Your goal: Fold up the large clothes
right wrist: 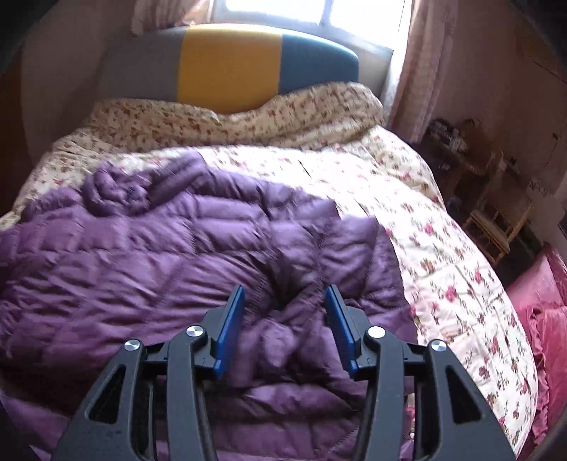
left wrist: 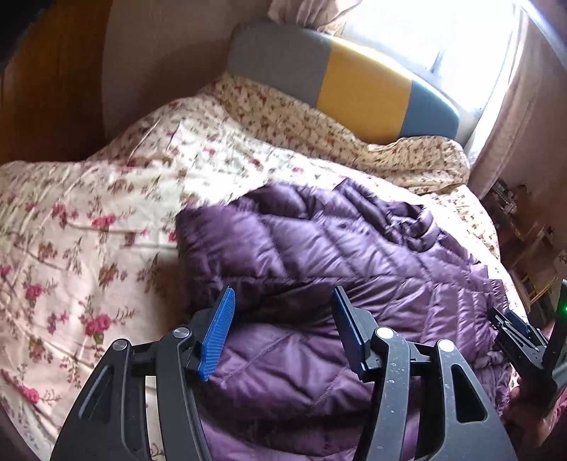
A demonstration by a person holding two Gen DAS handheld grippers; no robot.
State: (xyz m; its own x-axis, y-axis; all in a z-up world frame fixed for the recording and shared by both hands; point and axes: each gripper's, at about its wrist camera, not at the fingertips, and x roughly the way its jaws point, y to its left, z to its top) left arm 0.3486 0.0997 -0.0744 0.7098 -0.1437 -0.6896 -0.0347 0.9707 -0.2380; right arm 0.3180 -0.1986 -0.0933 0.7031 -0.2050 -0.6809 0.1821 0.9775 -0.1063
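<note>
On the floral quilt, the purple jacket lies under both grippers' released jaws, ungripped.

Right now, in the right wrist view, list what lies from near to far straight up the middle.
Tongs → purple quilted jacket → flowered bedspread → bunched flowered quilt → grey, yellow and blue headboard → window.
</note>
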